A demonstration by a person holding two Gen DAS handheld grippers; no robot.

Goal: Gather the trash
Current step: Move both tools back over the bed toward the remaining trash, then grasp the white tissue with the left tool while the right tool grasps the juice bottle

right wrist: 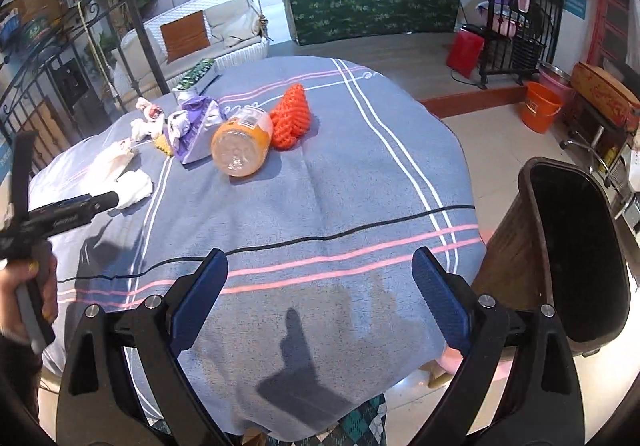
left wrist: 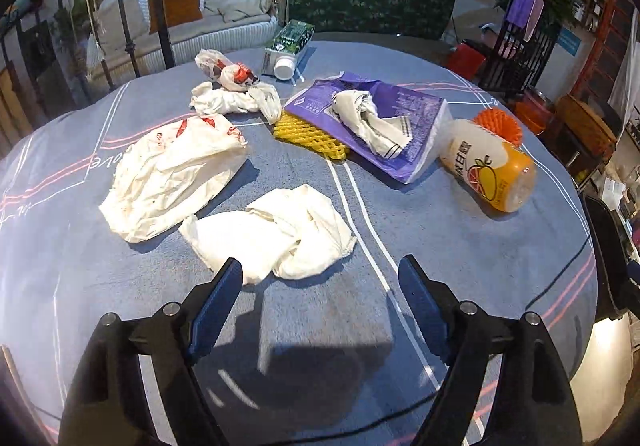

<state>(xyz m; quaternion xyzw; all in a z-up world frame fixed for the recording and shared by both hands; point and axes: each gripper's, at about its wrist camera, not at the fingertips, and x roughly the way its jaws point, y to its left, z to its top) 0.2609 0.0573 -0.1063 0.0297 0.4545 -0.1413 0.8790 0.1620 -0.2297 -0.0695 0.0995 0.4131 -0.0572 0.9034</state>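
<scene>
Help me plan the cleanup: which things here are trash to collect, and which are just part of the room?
To collect:
- crumpled white tissue
- white plastic bag
- purple wrapper
- yellow foam net
- orange foam net
- juice bottle
- green carton
- bin, to receive it

Just there:
- black cable
- sofa
- orange bucket

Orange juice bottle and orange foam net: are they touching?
Touching. The right wrist view shows the orange foam net pressed against the side of the lying orange juice bottle, no tablecloth visible between them.
</scene>
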